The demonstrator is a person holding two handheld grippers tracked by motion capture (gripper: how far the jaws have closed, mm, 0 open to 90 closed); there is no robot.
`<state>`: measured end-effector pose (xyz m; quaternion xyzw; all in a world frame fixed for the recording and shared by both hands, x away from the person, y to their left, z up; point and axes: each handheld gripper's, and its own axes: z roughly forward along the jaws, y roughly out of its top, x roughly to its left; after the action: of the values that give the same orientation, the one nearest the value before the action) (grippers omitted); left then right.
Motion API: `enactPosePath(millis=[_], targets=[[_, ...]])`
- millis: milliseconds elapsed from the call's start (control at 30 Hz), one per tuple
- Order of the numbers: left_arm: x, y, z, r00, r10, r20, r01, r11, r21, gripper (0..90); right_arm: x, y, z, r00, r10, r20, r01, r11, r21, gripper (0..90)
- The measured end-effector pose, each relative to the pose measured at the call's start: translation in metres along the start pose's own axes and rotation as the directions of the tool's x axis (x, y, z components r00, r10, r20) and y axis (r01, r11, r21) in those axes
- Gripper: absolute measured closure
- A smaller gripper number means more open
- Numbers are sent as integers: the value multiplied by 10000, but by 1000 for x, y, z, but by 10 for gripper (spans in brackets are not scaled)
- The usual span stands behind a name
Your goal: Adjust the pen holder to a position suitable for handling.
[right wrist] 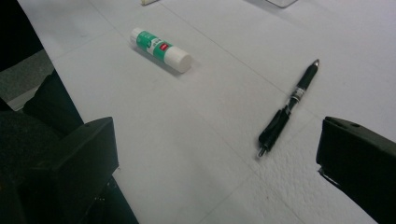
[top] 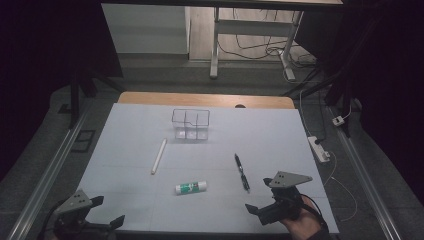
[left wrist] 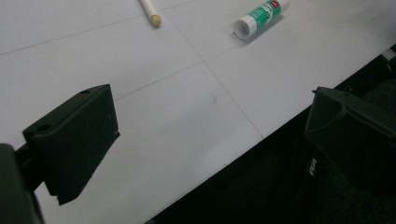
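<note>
The right gripper (top: 259, 196) is hovering over the table's (top: 280, 135) near right corner, its jaws standing wide apart with nothing between them. The pen (top: 242, 171) is lying just beyond it, near the right part of the near edge, pointing roughly from the near edge toward the far one. In the right gripper view the pen (right wrist: 286, 111) is sitting between the two black jaws but farther out, tip away, not touching either jaw.

The left gripper (top: 106, 211) is hanging at the near left corner, partly past the near edge — its jaws are also spread and gripping nothing. In the left gripper view one jaw is showing over the white surface and the other over the dark floor beyond the edge.

The glue stick (top: 191, 187) is lying on its side near the middle of the near edge, between the two grippers and well apart from both. The white stick (top: 159, 156) is lying left of centre, angled toward the far edge. The wire basket (top: 190, 124) is standing upright toward the middle of the far edge — well apart from the pen.
</note>
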<state>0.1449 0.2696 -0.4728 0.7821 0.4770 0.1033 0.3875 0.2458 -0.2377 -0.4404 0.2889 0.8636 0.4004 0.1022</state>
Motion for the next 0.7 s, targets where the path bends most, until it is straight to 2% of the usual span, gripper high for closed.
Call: enactPosePath(millis=[333,633,700], targets=[[0,0,0,10000,-26,12,26,10000,-22,23,-3,15,12,9980,349,-520,-351,9994,-18,0],[1,0,0,9999,-92,55,92,9999,-75,24,-9,30,27,9985,72,-537,-67,9999,84,0],[1,0,0,9999,-88,56,88,9999,-76,24,-12,36,33,9970,33,-770,-34,10000,-9,0]])
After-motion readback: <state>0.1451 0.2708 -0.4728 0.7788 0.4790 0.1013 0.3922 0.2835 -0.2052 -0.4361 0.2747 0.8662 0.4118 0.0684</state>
